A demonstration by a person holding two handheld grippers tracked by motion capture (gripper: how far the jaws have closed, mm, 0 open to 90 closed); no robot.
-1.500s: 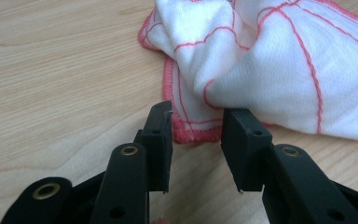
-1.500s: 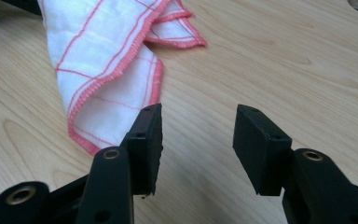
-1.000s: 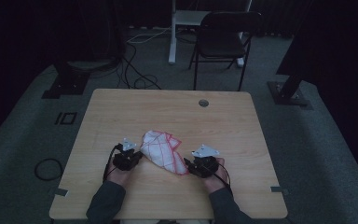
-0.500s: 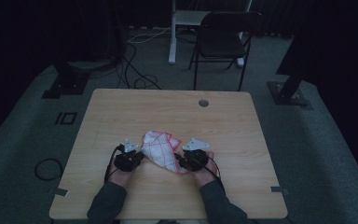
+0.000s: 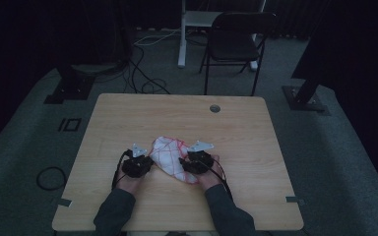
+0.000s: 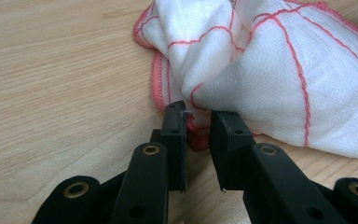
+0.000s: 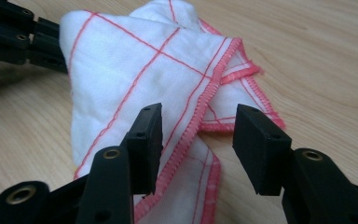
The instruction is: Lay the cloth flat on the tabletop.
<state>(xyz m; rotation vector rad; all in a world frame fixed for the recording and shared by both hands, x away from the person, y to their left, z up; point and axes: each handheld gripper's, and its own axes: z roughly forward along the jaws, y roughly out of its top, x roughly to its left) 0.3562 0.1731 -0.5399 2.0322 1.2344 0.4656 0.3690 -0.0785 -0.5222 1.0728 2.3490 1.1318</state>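
We flank the checked cloth (image 5: 170, 157): left hand-held gripper (image 6: 198, 123) just opening off its hem, right hand-held gripper (image 7: 198, 135) spread over its edge.

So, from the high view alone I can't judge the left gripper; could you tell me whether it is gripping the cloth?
Observer: No. The left gripper has just been opening its jaws; the red hem of the cloth sits in the gap between them, unpressed.
Operator: Thank you. And the right gripper, please?
Observer: The right gripper has just opened a little wider; its jaws stand well apart, astride a red-stitched edge of the cloth.
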